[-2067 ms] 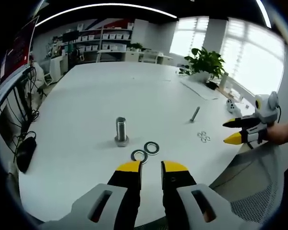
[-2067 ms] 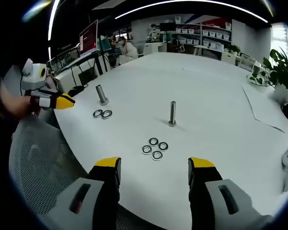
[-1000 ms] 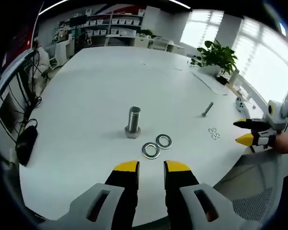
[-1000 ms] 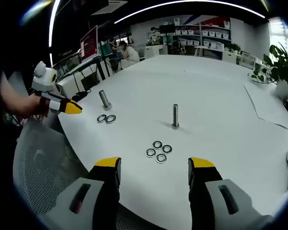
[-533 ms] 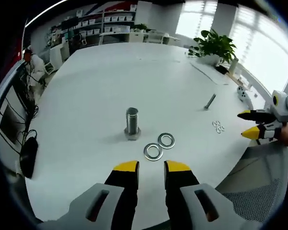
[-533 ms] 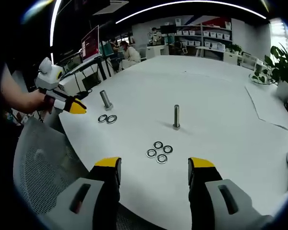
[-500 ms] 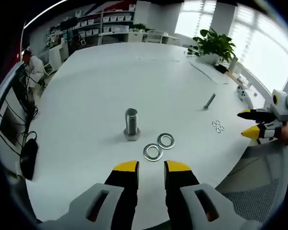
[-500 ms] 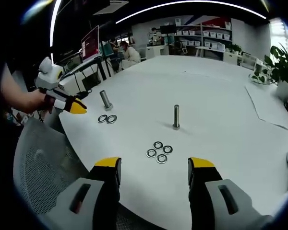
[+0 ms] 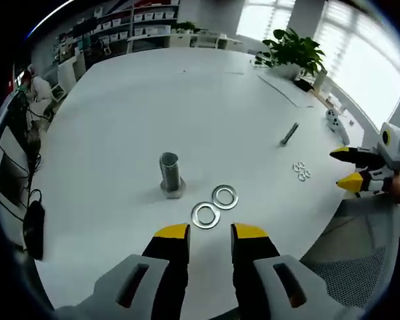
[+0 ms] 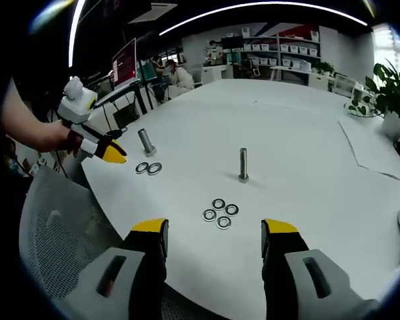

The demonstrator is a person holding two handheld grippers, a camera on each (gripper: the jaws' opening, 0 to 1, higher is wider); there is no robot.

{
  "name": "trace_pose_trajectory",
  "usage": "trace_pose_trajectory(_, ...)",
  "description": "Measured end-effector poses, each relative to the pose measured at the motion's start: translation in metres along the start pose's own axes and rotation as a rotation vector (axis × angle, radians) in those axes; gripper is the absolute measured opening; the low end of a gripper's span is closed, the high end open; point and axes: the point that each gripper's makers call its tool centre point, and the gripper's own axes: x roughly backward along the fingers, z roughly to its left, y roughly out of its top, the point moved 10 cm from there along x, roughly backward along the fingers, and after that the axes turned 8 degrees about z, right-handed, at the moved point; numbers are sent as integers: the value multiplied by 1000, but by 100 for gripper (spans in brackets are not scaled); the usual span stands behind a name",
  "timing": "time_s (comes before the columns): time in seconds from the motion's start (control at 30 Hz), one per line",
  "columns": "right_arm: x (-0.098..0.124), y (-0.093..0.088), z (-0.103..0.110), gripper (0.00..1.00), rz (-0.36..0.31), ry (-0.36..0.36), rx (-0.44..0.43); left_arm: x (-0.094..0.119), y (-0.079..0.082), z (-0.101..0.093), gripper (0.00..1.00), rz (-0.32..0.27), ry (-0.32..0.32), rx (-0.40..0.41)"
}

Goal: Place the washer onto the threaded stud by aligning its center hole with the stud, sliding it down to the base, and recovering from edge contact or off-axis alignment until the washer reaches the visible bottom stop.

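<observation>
Here two washers (image 9: 214,206) lie beside the unmarked stud (image 9: 170,175).

A leafy green potted plant (image 9: 293,50) is standing at the far edge of the white oval worktop (image 9: 120,113); a grey mesh chair (image 10: 60,240) is sitting beside it.

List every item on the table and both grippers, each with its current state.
Thick bolt: standing upright, bare.
Two large washers: flat on the table, side by side.
Thin bolt: upright, bare.
Four small washers: lying flat, clustered.
Left gripper: open, empty.
Right gripper: open wide, empty.
</observation>
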Motion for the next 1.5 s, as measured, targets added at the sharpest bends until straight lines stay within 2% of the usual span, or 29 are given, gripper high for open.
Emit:
trace_pose_trajectory(0.5,-1,-1,-2,59,4,-7,-3,-14,9,8,25,79,25,-76)
trace_pose_trajectory(0.73,-1,0,0,58,10,-9,8,-24,11,11,26,107,7,-42)
trace_pose_trajectory(1.0,0,0,-2,58,7,-19,-3,-33,17,4,28,162,24,-193)
trace_pose_trajectory(1.27,0,-1,-3,58,9,-24,-6,-42,18,-3,28,195,19,-240)
trace_pose_trajectory(1.5,1,-1,-3,58,6,-29,-11,-46,21,-6,27,192,27,-276)
